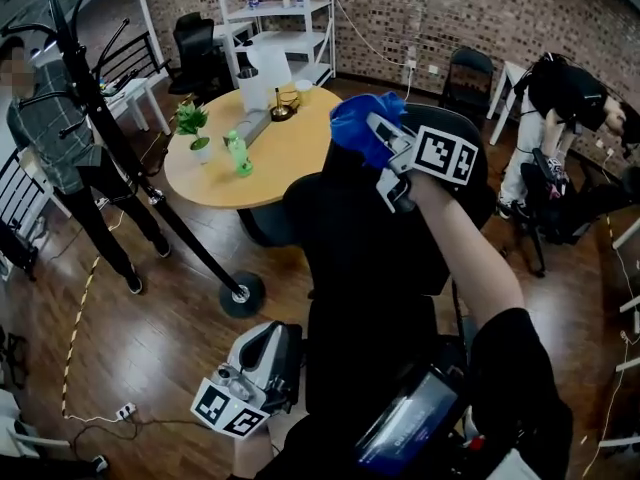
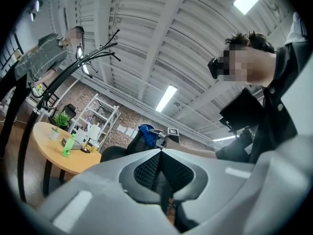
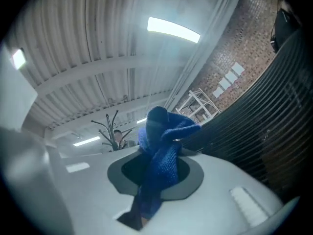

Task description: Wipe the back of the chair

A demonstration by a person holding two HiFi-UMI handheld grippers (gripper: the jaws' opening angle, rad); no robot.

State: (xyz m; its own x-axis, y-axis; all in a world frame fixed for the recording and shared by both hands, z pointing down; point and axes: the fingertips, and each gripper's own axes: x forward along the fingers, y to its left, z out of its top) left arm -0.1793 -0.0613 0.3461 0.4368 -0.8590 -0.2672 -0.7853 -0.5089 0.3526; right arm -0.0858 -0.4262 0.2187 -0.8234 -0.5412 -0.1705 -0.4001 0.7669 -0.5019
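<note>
I see a bright blue cloth (image 1: 355,126), a black chair back (image 1: 370,258), a light tan round surface (image 1: 290,158), a green bottle (image 1: 239,155) and a dark brown plank floor (image 1: 150,338).

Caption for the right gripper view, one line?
Right tool clamps a blue cloth beside the black chair back.
</note>
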